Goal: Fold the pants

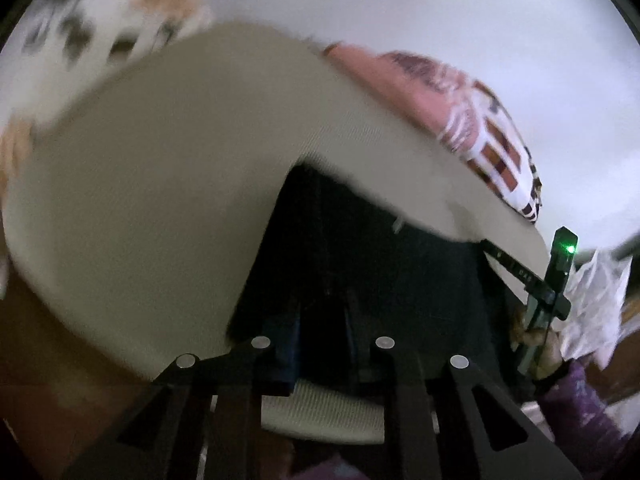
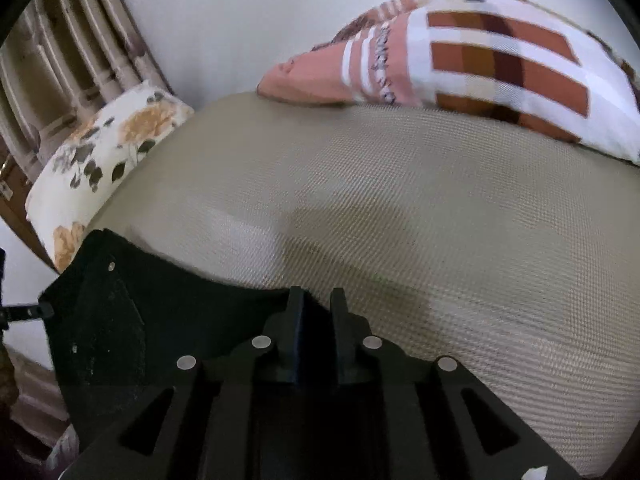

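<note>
Both corners are to be lifted together and kept level — the pants [image 2: 132, 320] should be carried as one taut edge across the bed [image 2: 400, 208], not dragged, so no crease gets trapped underneath. The two hands need to stay the same width apart, w/ the cloth laid down flat before anything is let go.

The left gripper [image 1: 322, 320] is closed on the pants; dark fabric fills the space in front of it and hangs off the mattress, though the blur means the exact pinch point can't be made out. The right gripper [image 2: 316, 320] is closed too, jaws nearly together, w/ the edge of the dark cloth apparently pinched between them — the rest of the cloth spreads to the left at the near edge of the bed. A striped pillow [image 2: 480, 60] and a floral pillow [image 2: 108, 152] lie at the far side, well clear.
</note>
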